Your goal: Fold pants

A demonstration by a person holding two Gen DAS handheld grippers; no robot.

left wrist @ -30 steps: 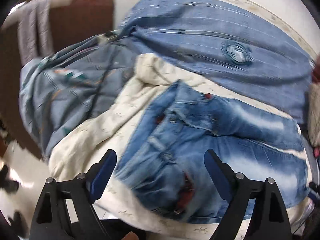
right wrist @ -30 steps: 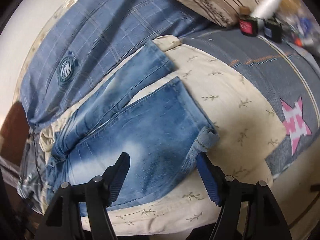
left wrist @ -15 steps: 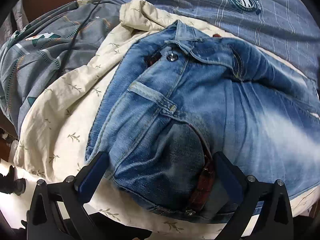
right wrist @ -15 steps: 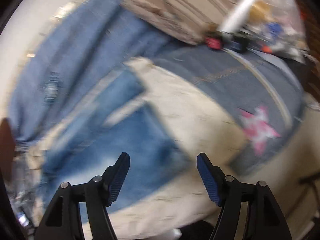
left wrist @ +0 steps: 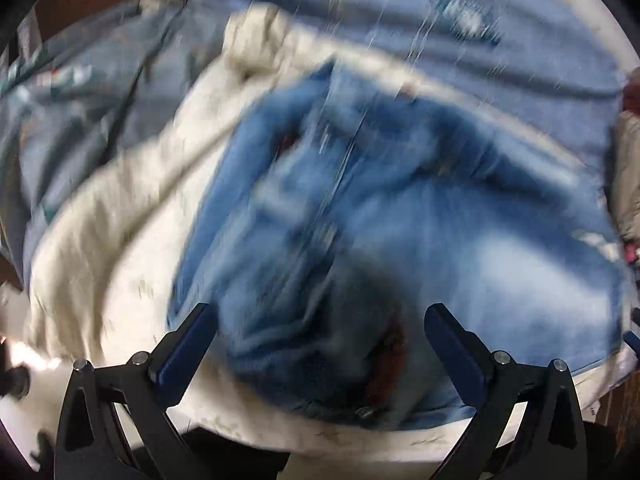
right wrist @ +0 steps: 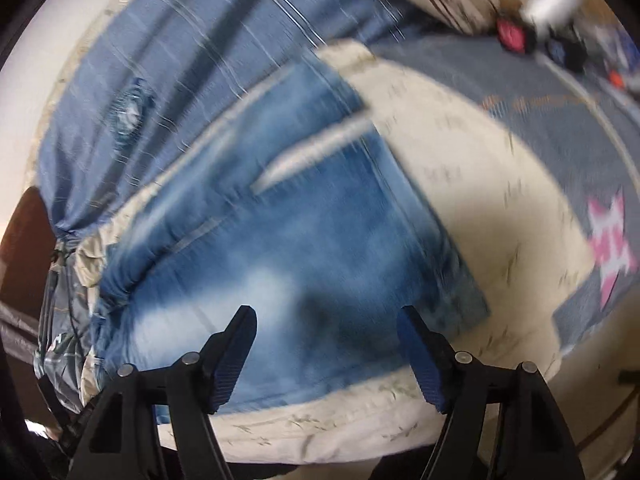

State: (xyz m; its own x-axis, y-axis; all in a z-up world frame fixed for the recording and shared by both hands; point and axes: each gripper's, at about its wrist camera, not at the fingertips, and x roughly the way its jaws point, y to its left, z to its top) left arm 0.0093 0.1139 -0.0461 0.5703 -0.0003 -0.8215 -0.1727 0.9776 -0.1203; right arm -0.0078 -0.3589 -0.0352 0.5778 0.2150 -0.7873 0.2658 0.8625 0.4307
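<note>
The jeans [left wrist: 400, 216] lie spread on the cream sheet [left wrist: 108, 216], waist by my left gripper [left wrist: 320, 336], legs under my right gripper [right wrist: 328, 344]. Both are released, nothing between the pads; the left's jaws have just widened. I should pinch waistband and hem cleanly, taking no sheet

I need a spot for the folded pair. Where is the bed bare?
Free: the cream leaf-print sheet between the faded blue jeans' hems and the pink star patch. A narrower strip lies left of the waistband. Crowded: small dark items far right.
</note>
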